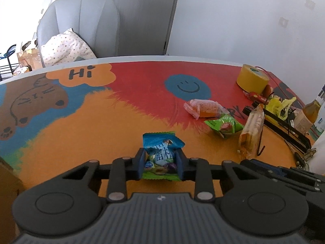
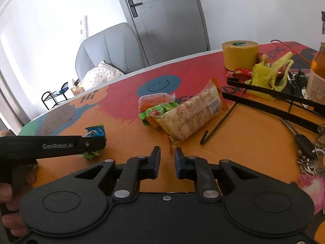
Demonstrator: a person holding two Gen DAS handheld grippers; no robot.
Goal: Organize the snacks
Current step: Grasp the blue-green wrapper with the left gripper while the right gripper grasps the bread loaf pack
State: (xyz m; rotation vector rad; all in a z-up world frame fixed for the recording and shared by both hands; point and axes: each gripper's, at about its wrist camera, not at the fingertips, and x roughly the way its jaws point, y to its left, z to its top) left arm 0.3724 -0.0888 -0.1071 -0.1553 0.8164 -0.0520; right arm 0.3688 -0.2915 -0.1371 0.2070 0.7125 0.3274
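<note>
Left gripper point(image 1: 161, 159) is clamped on a blue snack packet point(image 1: 161, 152), pads pressing both sides, packet sitting low over the orange part of the table mat point(image 1: 81, 134). Packet's long axis runs away from the camera along the fingers, crimped blue end pointing forward, green end toward the gripper body.

Right gripper point(image 2: 167, 158) holds nothing; fingers drawn in to a narrow gap, effectively closed, just short of the long cracker pack point(image 2: 191, 113). That pack lies diagonally, near end toward the right gripper, far end up-right toward the yellow tape roll point(image 2: 239, 55).

Green packet point(image 2: 156, 111) and pink-orange packet point(image 2: 154, 100) touch the cracker pack on its left.

No container visible; snacks lie loose on the mat.
</note>
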